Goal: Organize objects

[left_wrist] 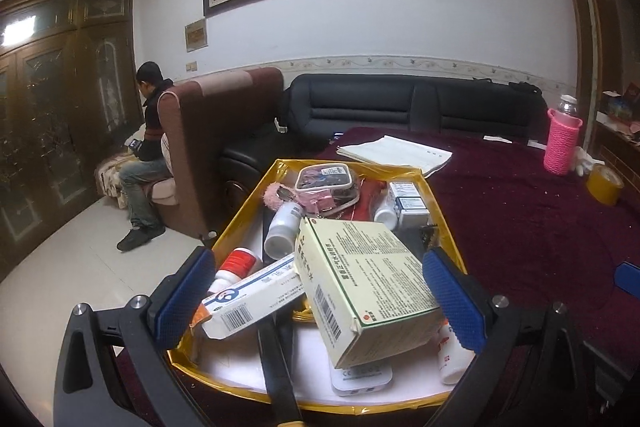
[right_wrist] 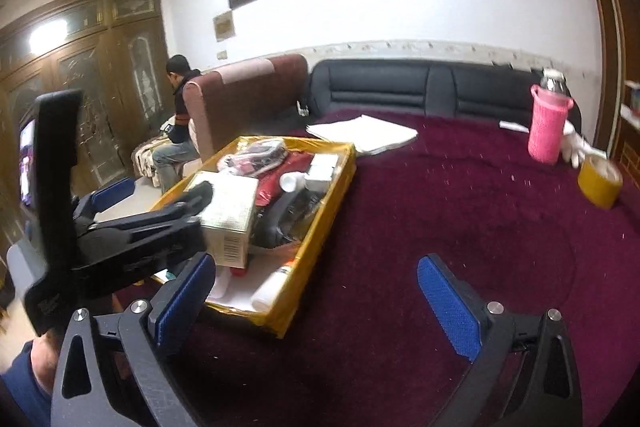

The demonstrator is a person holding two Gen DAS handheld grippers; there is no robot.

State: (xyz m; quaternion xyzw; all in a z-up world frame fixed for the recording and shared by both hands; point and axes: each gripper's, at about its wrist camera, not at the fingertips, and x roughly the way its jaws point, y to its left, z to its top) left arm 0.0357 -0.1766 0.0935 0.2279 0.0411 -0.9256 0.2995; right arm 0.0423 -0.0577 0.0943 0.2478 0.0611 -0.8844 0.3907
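Clutter fills a gold tray [left_wrist: 244,205] that sits at the left edge of a counter [left_wrist: 520,227] covered in dark red cloth. The left tongs [left_wrist: 320,291] hover over the near end of the tray with their blue pads spread wide apart, holding nothing. Between those pads lies a large cream medicine box [left_wrist: 368,283], tilted, its barcode end toward the camera. A narrow white box [left_wrist: 252,295] with a barcode leans against it on the left, and a red-capped bottle [left_wrist: 236,263] shows just behind that. Farther into the tray are a white bottle [left_wrist: 282,227], a pink pouch [left_wrist: 326,183] with a clear top, a red item beside it, and two small white boxes [left_wrist: 408,203] near the tray's right wall. A flat white device [left_wrist: 360,379] lies under the cream box at the tray's near end.

In the right wrist view, the right tongs [right_wrist: 316,295] are also spread wide apart and empty, poised above bare cloth just right of the tray's near corner. The left gripper's black body reaches over the tray from the left.

Toward the counter's far edge lie stacked white papers [left_wrist: 396,151]. Near the far right edge stand a bottle in a pink knitted sleeve [left_wrist: 562,143] and a roll of yellow tape [left_wrist: 606,183].
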